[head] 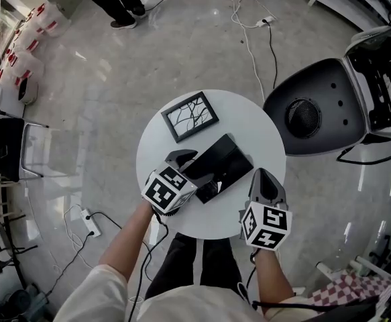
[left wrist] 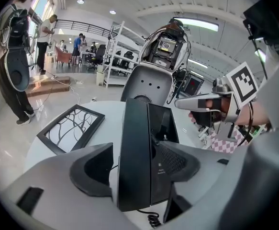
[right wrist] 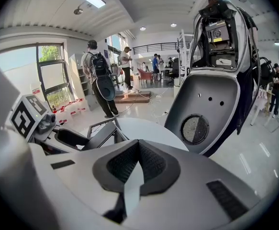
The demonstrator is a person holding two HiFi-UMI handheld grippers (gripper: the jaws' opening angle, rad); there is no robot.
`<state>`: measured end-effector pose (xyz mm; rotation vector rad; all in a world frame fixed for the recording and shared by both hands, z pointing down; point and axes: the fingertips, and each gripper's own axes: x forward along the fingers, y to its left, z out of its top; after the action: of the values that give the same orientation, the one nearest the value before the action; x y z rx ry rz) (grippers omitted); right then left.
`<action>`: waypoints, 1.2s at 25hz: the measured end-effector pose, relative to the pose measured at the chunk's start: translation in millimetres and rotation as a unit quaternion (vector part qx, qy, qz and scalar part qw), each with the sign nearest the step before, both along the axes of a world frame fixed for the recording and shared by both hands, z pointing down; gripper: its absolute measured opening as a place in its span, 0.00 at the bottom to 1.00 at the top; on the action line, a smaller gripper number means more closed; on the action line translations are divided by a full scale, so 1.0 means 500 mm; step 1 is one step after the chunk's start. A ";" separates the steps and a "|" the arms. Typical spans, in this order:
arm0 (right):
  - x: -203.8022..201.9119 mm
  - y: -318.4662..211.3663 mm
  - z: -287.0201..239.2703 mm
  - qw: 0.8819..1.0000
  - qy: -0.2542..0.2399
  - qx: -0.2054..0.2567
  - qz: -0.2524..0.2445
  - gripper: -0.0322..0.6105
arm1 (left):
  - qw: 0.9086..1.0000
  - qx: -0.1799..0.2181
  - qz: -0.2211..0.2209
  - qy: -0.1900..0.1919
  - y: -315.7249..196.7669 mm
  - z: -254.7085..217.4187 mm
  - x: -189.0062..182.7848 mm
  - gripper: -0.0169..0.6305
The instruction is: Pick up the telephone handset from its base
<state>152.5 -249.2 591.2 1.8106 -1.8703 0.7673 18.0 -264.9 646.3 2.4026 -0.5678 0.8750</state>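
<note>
A black telephone base [head: 234,166] lies on the round white table [head: 249,126], with the long black handset [head: 210,151] resting along its left side. My left gripper [head: 198,173] reaches over the phone's near end. In the left gripper view its jaws stand wide on either side of the handset [left wrist: 135,147]. The left pad [left wrist: 92,169] sits a little apart from the handset, and the right pad [left wrist: 177,161] hangs over the base [left wrist: 163,128]. A coiled cord [left wrist: 153,220] shows below. My right gripper [head: 263,176] hovers at the table's right front edge, shut and empty [right wrist: 137,170].
A black picture frame [head: 190,116] lies on the table behind the phone. A large grey and white pod-shaped machine [head: 316,116] stands close on the right. Cables and a power strip [head: 91,223] lie on the floor, and a chair [head: 7,146] stands at the left.
</note>
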 end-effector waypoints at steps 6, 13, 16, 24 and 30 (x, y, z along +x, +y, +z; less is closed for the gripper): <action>0.001 0.001 0.011 1.000 -0.003 -0.006 0.000 0.09 | 0.999 -0.025 0.036 0.015 0.003 0.008 0.022 0.49; -0.004 -0.001 0.020 1.000 -0.005 -0.008 0.000 0.09 | 0.998 -0.040 0.051 0.026 0.001 0.015 0.030 0.49; -0.008 -0.001 0.022 1.000 -0.007 -0.009 -0.001 0.09 | 0.997 -0.050 0.054 0.034 0.001 0.016 0.029 0.49; -0.014 -0.003 0.017 1.000 -0.009 -0.010 -0.004 0.09 | 0.998 -0.032 0.056 0.002 -0.002 0.003 0.027 0.44; -0.022 0.006 0.020 1.000 -0.010 -0.008 -0.005 0.09 | 0.998 -0.023 0.051 -0.015 0.000 0.004 0.014 0.34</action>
<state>141.5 -246.4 601.3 1.7889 -1.8787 0.7965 25.2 -264.9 648.5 2.3976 -0.4340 0.9572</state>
